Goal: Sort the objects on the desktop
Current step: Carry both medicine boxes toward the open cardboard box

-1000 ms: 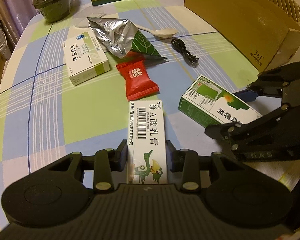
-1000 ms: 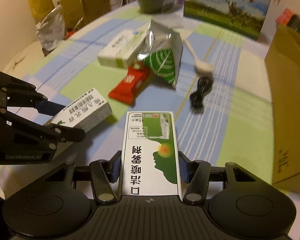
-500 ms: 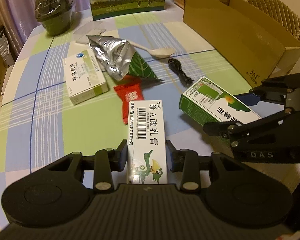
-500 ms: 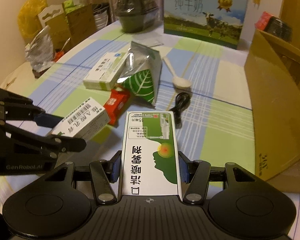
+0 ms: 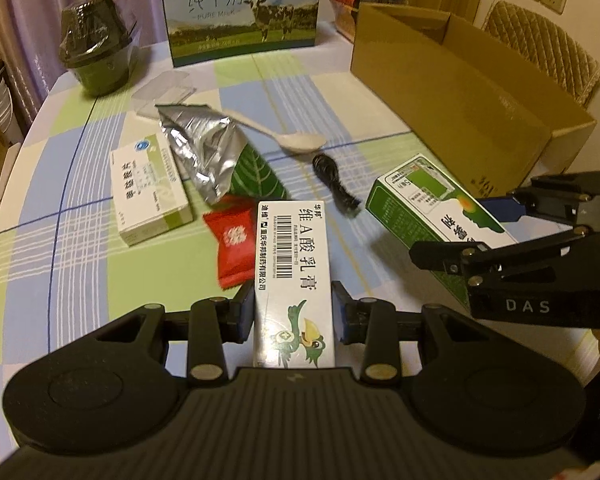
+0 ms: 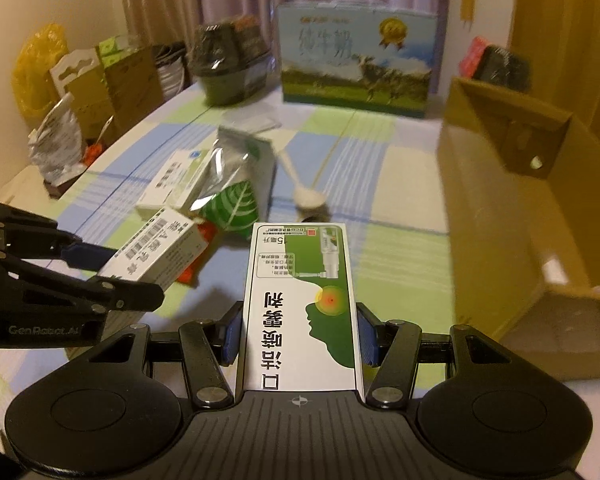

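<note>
- The left hand-held gripper (image 5: 293,312) is clamped on a white cream box (image 5: 294,276), held above the worktop (image 5: 80,280).
- The right hand-held gripper (image 6: 298,334) grips a green spray box (image 6: 300,304), also lifted, beside the carton (image 6: 512,208).
- A red sachet (image 5: 230,246), foil bag (image 5: 204,152), spoon (image 5: 288,138) and cable (image 5: 334,184) lie on the worktop.

Green-white spray box (image 6: 300,304) clamped in right hand-held gripper (image 6: 298,334), above checked tablecloth (image 6: 396,200), beside cardboard box (image 6: 512,216).

Both wrist cams sit low, close over the table (image 5: 80,280), facing 12 o'clock. Shared: milk carton (image 5: 242,10) (image 6: 356,60), cardboard box (image 5: 460,92) (image 6: 512,200) at 2.
</note>
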The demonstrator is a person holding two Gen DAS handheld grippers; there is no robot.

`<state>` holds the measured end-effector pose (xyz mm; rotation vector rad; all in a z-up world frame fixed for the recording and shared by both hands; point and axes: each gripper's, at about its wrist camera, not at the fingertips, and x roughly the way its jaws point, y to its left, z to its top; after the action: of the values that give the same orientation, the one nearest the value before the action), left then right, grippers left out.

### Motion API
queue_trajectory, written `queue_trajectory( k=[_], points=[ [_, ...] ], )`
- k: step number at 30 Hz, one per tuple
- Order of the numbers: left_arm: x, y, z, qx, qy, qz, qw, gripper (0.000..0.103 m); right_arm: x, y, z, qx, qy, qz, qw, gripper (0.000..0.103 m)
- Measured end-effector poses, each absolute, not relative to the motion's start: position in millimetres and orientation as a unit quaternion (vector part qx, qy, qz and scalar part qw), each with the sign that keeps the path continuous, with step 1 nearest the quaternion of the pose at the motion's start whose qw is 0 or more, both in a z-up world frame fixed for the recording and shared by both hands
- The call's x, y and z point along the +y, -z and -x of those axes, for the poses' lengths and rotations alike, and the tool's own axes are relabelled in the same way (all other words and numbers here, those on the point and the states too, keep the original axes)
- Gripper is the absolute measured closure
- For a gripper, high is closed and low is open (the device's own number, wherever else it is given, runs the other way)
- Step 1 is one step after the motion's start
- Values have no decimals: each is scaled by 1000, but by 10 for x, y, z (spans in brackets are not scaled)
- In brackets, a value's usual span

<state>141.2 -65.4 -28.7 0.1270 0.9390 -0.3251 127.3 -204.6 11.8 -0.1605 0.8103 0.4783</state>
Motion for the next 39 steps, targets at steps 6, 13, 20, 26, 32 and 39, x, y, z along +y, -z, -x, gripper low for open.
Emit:
queue_trajectory(
  k=[6,13,20,26,32,39],
  points=[
    [-786,168,-1431,436,167,-59,882,70,-2205,-319,-1253,347,-207,76,912,50],
    [-973,-16,-1512,413,181,-51,891,70,-2326,-457,-1287,323,-190,82,923,50],
    [-1175,-177,-1607,394,193,-44,898,70,-2529,-626,-1286,296,-168,63,938,50],
    [-1299,-239,-1667,383,202,-35,901,70,-2673,-774,-1331,278,-141,45,949,50],
    [-1471,-350,-1703,367,212,-24,906,70,-2745,-895,-1383,266,-115,36,956,50],
    [-1658,-450,-1776,351,225,-11,909,70,-3010,-1016,-1513,256,-84,20,963,50]
  ],
)
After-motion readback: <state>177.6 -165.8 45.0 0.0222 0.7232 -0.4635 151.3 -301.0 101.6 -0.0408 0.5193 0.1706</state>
